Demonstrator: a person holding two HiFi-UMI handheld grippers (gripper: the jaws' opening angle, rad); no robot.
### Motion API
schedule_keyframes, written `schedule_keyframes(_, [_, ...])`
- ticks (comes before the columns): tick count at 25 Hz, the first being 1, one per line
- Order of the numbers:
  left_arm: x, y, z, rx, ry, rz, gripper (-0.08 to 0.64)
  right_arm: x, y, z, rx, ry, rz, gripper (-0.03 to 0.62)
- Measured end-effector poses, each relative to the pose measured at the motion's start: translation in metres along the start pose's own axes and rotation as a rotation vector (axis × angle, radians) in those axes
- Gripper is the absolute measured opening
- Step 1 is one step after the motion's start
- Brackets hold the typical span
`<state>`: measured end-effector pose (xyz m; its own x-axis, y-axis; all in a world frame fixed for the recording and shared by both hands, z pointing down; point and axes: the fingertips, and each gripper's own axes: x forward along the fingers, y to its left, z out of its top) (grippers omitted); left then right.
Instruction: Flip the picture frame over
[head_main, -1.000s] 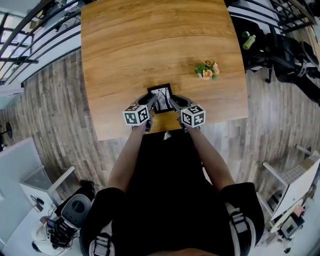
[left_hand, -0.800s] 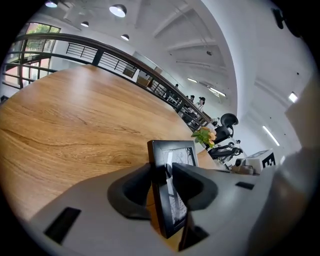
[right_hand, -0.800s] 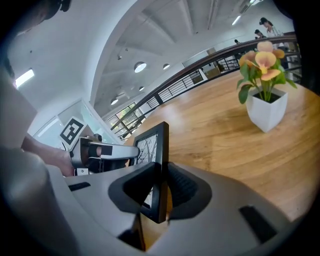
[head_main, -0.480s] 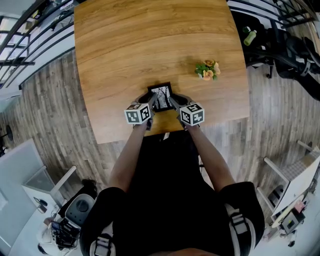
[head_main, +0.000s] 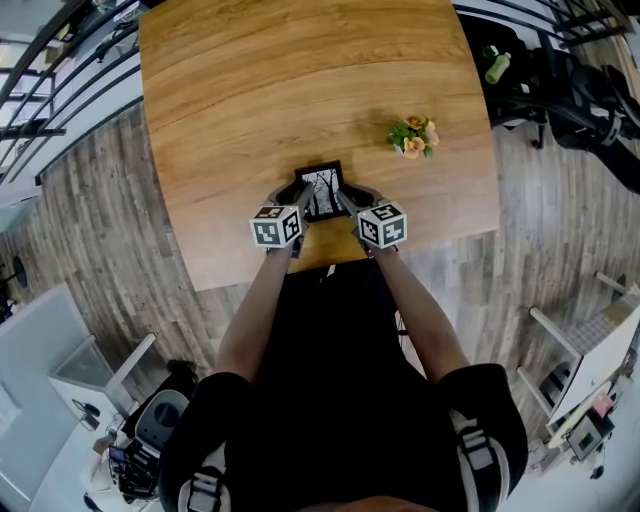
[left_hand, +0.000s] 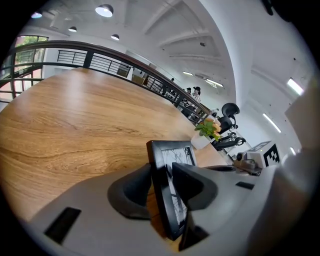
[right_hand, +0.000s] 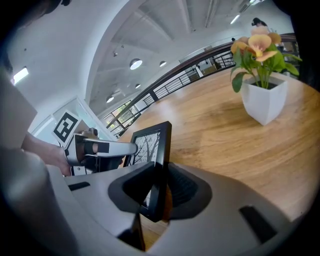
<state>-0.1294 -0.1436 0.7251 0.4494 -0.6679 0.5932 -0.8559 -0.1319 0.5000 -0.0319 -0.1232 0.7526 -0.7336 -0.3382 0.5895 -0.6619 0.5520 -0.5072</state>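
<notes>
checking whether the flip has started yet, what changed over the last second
Nothing visibly changed. The black rectangular picture frame stays clamped on both sides, in the jaws of the left gripper and the right gripper, with its picture side still showing in the head view. The small white pot of orange flowers has not moved on the wooden table.

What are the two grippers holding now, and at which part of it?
Both hold the picture frame: the left gripper grips its left side edge, the right gripper its right side edge.
</notes>
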Motion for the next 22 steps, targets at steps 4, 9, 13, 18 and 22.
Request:
schedule_keyframes(4, [0.003, 0.001, -0.001, 0.006, 0.009, -0.001, 0.15, 0.001, -0.002, 0.0, -0.01, 0.005, -0.007, 0.097])
schedule_keyframes(9, [0.007, 0.004, -0.002, 0.026, 0.018, 0.011, 0.156, 0.003, -0.002, 0.0, -0.086, 0.024, -0.036, 0.101])
schedule_keyframes(13, [0.01, 0.01, -0.004, 0.025, 0.03, 0.03, 0.161, 0.007, -0.002, 0.001, -0.136, 0.041, -0.056, 0.104])
schedule_keyframes(18, [0.013, 0.013, -0.006, 0.017, 0.035, 0.044, 0.165, 0.012, -0.006, -0.002, -0.169, 0.05, -0.086, 0.103])
schedule_keyframes(22, [0.017, 0.014, -0.007, 0.021, 0.043, 0.054, 0.166, 0.011, -0.004, 0.001, -0.22, 0.071, -0.11, 0.104])
